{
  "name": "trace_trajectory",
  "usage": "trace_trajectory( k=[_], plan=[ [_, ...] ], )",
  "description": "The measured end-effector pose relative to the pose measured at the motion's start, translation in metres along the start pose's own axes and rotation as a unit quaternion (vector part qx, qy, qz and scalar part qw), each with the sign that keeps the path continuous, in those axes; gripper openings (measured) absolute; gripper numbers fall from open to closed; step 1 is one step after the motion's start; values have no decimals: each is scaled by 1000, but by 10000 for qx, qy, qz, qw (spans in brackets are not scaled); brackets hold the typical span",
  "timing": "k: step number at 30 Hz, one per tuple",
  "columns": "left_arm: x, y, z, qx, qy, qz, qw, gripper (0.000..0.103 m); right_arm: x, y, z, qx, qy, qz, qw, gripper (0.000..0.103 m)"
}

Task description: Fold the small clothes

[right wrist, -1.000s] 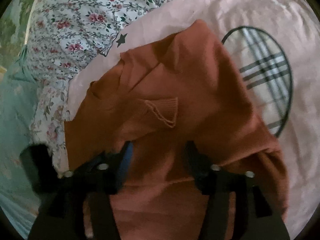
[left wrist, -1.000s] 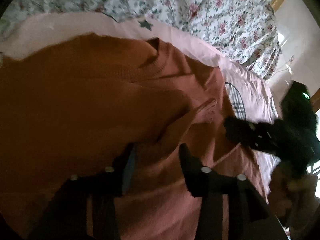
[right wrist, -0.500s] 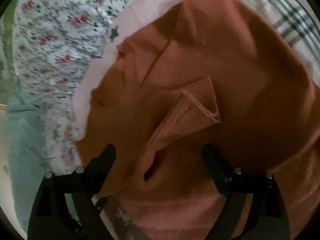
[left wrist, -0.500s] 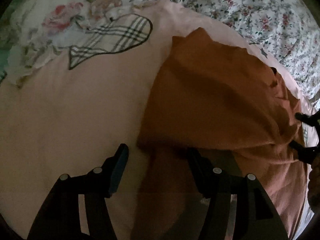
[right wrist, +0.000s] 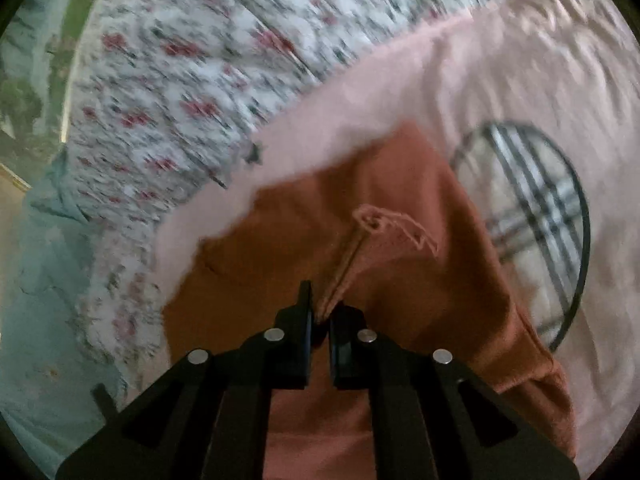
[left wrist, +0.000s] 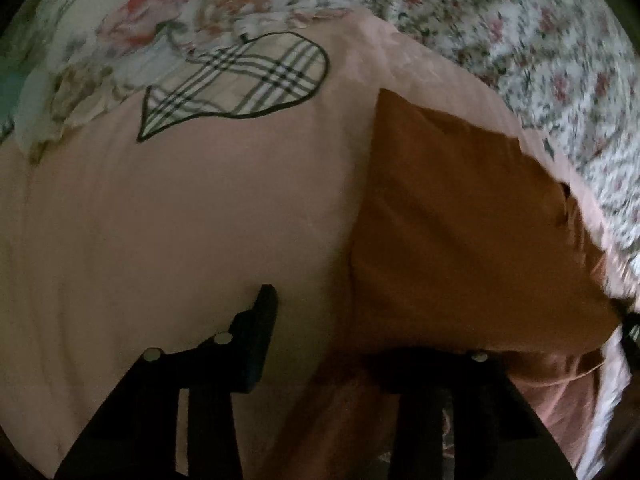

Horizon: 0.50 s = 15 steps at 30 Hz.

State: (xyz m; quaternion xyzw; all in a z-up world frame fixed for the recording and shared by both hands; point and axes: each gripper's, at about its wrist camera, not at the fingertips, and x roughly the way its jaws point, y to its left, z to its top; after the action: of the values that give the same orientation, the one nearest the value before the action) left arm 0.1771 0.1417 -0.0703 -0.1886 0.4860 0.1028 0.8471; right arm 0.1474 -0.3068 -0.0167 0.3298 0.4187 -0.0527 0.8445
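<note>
- The orange sweater [right wrist: 404, 280] lies on a pink blanket [left wrist: 180, 220], which is spread over a flowered bedsheet [right wrist: 192, 80] on the bed.
- By my reading the fold is partly made: the body is doubled into a blocky shape with straight edges, and one sleeve [right wrist: 384, 236] is laid across the front.
- Left to do, as I judge it: bring the lower part up or over, and flatten the loose layers near the hem.
- The right tongs [right wrist: 320, 322] have just been closing and now stand clenched on a thin ridge of the sweater's cloth that rises between the pads toward the sleeve.
- The left tongs [left wrist: 320, 320] have just been closing too; one finger [left wrist: 260, 320] rests over the bare blanket, the other is buried under the sweater's edge, so the edge sits between them, but I cannot tell whether the pads press on it.
- The sweater is a soft knit, matt and thick, with a ribbed cuff [right wrist: 396, 228] whose rim curls and frays pale.
- The blanket is smooth and thin, with faint creases and a plaid heart patch [left wrist: 240, 84] outlined in dark stitching.
- The bedsheet is light cotton with small red flowers; it is blurred in the right view.
</note>
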Motion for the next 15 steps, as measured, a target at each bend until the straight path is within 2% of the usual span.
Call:
trace_trajectory(
  k=[4, 8, 13, 15],
  plan=[
    [-2, 11, 1, -233, 19, -165, 9996, 38, 6, -7, -15, -5, 65, 5, 10000, 8],
    [-2, 22, -2, -354, 47, -341, 9988, 38, 19, -21, -21, 286, 445, -138, 9985, 13],
    [-2, 35, -3, -611, 96, -612, 9962, 38, 4, -17, -15, -127, 82, -288, 9995, 13],
    [0, 37, -3, -668, 117, -673, 9954, 38, 8, -17, -13, -348, 166, -538, 9978, 13]
  ],
)
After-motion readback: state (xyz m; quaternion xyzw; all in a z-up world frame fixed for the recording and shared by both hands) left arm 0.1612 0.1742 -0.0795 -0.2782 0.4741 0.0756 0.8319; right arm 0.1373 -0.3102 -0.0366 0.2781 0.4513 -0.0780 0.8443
